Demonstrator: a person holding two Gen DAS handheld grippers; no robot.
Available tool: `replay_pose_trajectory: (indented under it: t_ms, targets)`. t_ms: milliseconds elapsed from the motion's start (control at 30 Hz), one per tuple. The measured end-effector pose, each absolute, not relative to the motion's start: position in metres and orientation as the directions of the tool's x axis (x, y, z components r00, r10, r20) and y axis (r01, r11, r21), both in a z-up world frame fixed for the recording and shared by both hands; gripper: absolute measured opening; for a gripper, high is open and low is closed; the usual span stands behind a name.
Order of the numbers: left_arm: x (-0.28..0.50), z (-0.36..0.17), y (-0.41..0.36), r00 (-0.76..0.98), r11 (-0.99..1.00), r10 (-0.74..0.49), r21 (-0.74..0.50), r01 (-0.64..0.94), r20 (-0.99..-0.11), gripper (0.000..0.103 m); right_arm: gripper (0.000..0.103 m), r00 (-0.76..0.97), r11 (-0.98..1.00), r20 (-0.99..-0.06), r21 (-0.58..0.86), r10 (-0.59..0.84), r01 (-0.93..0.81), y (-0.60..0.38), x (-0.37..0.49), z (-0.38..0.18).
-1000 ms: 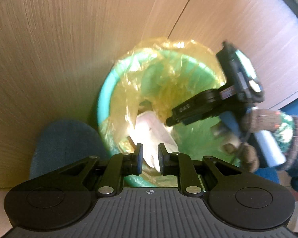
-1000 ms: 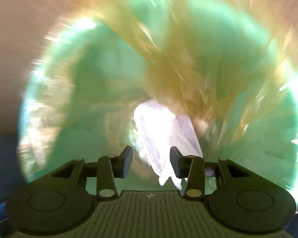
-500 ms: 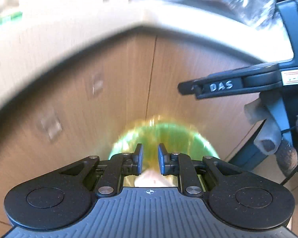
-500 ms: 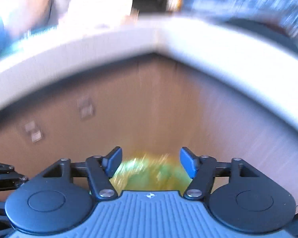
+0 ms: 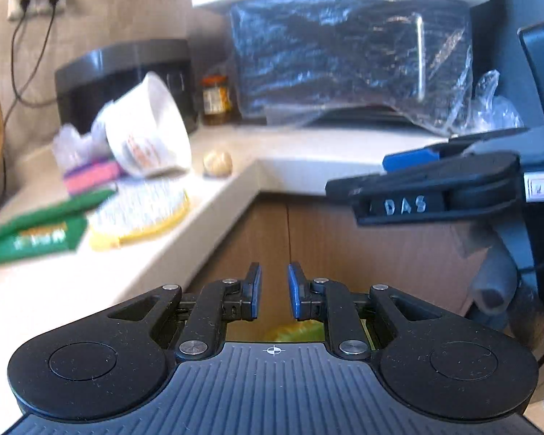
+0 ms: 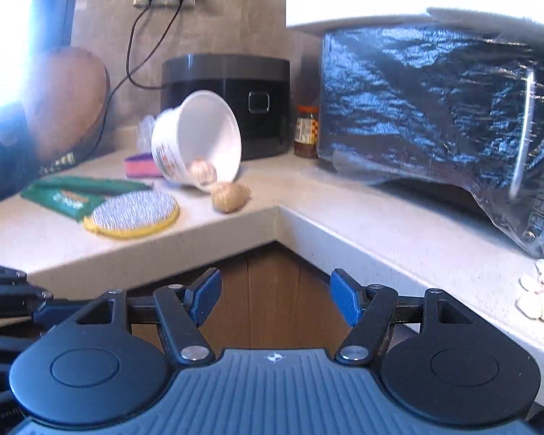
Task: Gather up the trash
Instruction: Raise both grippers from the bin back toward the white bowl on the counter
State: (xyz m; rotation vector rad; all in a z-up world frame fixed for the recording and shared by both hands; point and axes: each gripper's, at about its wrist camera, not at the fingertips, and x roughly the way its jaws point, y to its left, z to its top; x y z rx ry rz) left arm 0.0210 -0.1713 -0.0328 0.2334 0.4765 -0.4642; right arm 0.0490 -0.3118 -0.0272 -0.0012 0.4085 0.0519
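My left gripper (image 5: 274,290) hangs in front of the cabinet corner, its jaws a narrow gap apart with nothing between them. Just below it peeks the yellow-bagged green bin (image 5: 293,330). My right gripper (image 6: 275,297) is open wide and empty; the left wrist view shows it (image 5: 359,174) at the right, level with the counter edge. On the counter lie a tipped white paper bowl (image 6: 196,137), a green packet (image 6: 72,195), a round yellow-rimmed pad (image 6: 134,214), a pink sponge (image 6: 139,165) and a garlic bulb (image 6: 230,195).
The L-shaped pale counter (image 6: 344,214) carries a black rice cooker (image 6: 228,90), a small jar (image 6: 306,130) and a plastic-wrapped black appliance (image 6: 435,101). Loose garlic cloves (image 6: 536,297) lie at the far right. A wooden board (image 6: 65,101) leans at the left under plugged sockets.
Both grippers rose from over the bin to counter height and tilted up. The right jaws opened wider, and the white paper stayed behind in the bin.
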Motion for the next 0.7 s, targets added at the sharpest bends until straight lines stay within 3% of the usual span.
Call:
replay_pose_trajectory:
  t_ms: [133,233,433,567,700]
  targets:
    - [0.03,-0.015,-0.172,0.792,0.867,-0.371,0.125,0.483,-0.485,0.019,0.068,0.927,0.999,-0.371,0.025,0.05,-0.044,-0.305,0.052,-0.024]
    - [0.063,0.007,-0.161,0.764,0.882,-0.388,0.034,0.471,-0.515,0.024,0.068,0.928,0.998,-0.369,0.048,0.058,-0.043,-0.308,0.058,-0.013]
    - [0.155,0.074,-0.128,0.841,0.959,-0.281,-0.097,0.266,-0.462,0.021,0.073,0.958,0.998,-0.281,0.048,0.059,-0.047,-0.32,0.063,0.021]
    - [0.208,0.095,-0.139,0.869,0.976,-0.205,-0.035,0.213,-0.449,0.022,0.073,0.968,0.998,-0.244,0.037,0.053,-0.046,-0.328,0.076,0.035]
    - [0.248,0.092,-0.17,0.889,0.976,-0.1,0.128,0.174,-0.448,0.026,0.073,0.959,0.994,-0.264,0.069,0.1,-0.085,-0.329,0.1,0.034]
